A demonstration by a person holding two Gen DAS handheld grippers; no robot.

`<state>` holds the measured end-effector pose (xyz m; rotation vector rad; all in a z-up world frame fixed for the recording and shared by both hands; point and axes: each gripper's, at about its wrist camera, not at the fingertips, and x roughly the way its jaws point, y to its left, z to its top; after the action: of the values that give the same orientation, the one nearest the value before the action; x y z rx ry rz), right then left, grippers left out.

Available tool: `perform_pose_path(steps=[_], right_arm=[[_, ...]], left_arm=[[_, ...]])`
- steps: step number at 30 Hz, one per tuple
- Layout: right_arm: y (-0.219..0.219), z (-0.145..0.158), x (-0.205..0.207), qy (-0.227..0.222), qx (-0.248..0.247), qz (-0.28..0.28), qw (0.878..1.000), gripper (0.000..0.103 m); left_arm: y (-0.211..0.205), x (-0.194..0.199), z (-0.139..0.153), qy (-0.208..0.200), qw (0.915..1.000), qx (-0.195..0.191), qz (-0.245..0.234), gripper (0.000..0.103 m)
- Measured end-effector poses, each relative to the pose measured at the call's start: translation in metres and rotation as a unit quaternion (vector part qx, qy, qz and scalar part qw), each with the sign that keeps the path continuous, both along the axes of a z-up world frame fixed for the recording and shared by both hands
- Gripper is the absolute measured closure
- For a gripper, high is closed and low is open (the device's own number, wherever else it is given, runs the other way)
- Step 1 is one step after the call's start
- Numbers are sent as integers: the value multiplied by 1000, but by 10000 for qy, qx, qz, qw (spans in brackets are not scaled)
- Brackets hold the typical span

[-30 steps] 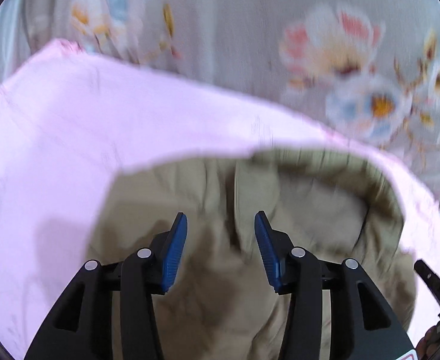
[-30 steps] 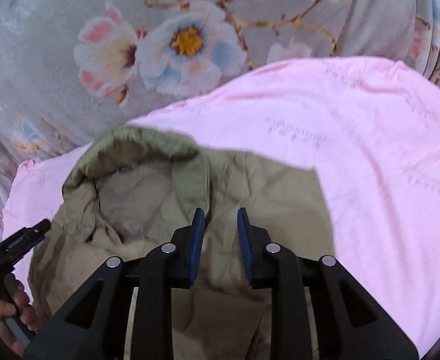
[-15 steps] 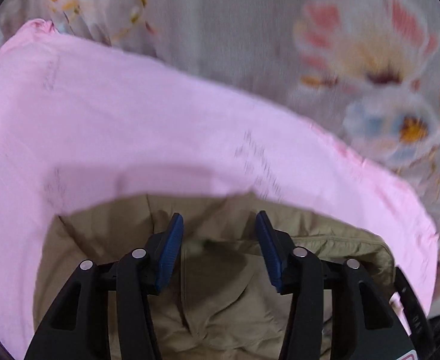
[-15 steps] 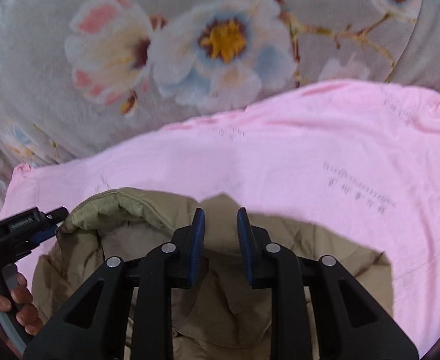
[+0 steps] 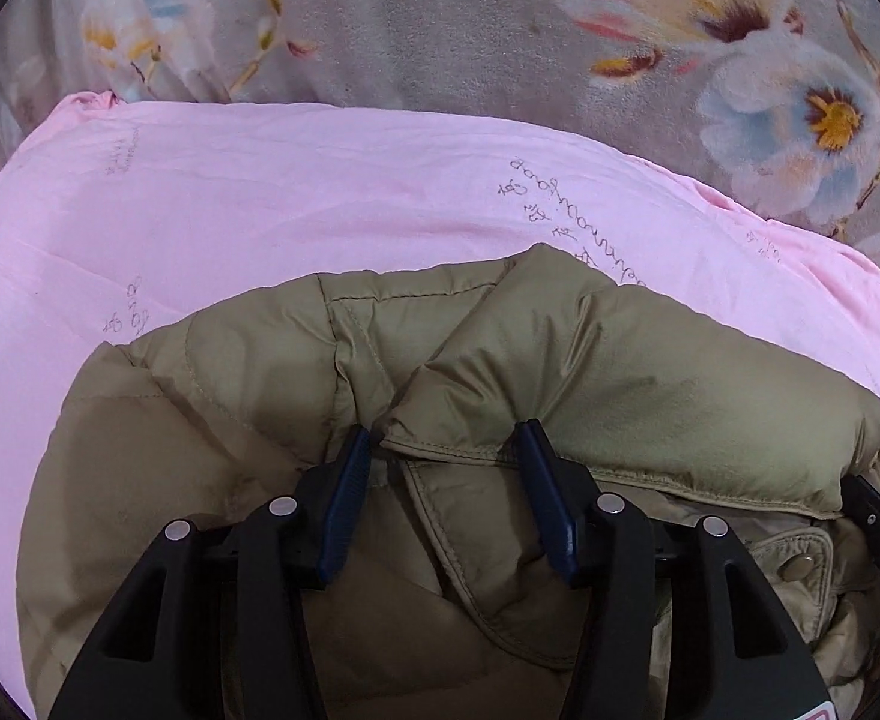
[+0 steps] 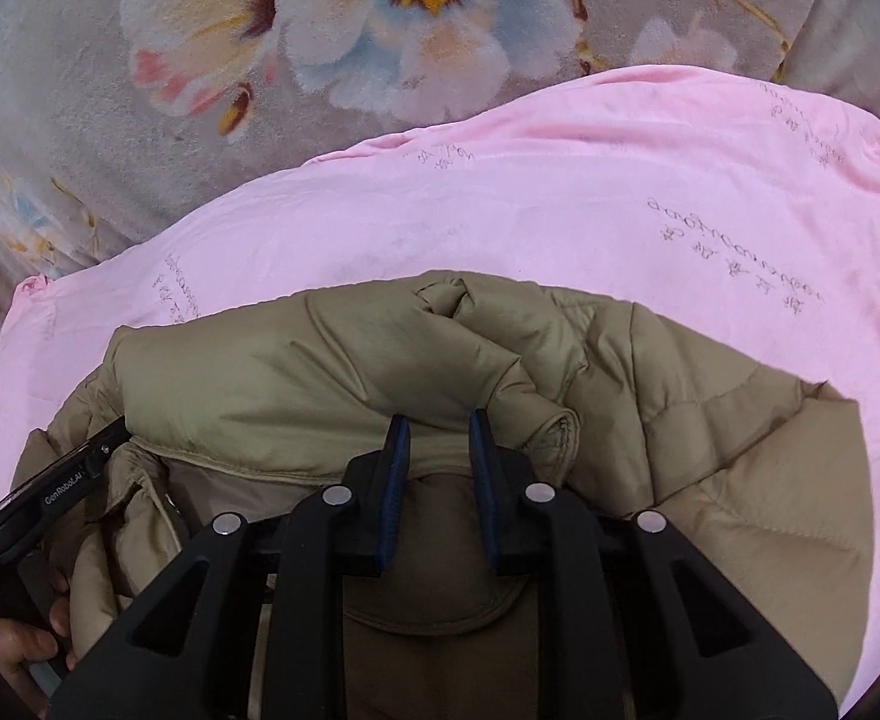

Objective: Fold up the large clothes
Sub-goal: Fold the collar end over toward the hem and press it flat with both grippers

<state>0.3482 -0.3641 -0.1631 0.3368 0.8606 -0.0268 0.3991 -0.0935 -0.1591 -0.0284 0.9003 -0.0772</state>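
1. Floral blanket (image 5: 440, 18): grey, plush, w/ big white, pink and blue flowers. It fills the far part of both wrist views and lies under everything else.
2. Pink sheet (image 5: 260, 198): smooth, w/ faint grey script printed on it. It lies on the blanket and reaches out past the jacket on the far side and both sides.
3. Jacket (image 5: 620, 372): olive-tan, puffy, quilted. It lies on the pink sheet, bunched up, w/ a thick padded roll along its far edge. A stitched hem runs under that roll. In the left view a snap button shows on a flap at lower right.
4. Left tongs (image 5: 449, 495): black frame, blue pads, about half open and opening. Jacket fabric lies between the pads; the right pad sits at the hem edge, the left pad beside a fold. The pads do not seem to press it. The same tool shows at the left edge of the right view (image 6: 62, 486), w/ white lettering on it.
5. Right tongs (image 6: 438, 483): narrow gap and closing, tips at the lower edge of the padded roll. Fabric sits between the pads; cannot tell if it is pinched.
6. Hand (image 6: 26, 642): fingers only, lower left of the right view, around the left tool's grip.
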Motion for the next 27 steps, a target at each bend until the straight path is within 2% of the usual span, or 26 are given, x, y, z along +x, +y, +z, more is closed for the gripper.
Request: perform_pose_path(steps=[4, 20, 24, 27], right_arm=[[5, -2, 2, -2, -200, -22, 9998, 84], [10, -5, 3, 46, -443, -62, 9990, 84], [13, 5, 0, 141, -587, -62, 9982, 83], [7, 18, -2, 42, -298, -191, 9994, 81]], left_arm=[[-2, 0, 0, 87, 9998, 170, 89, 49], [-5, 1, 0, 116, 9994, 290, 116, 48], [-1, -2, 7, 218, 9993, 273, 151, 46], [-2, -4, 14, 275, 9985, 449, 152, 44]])
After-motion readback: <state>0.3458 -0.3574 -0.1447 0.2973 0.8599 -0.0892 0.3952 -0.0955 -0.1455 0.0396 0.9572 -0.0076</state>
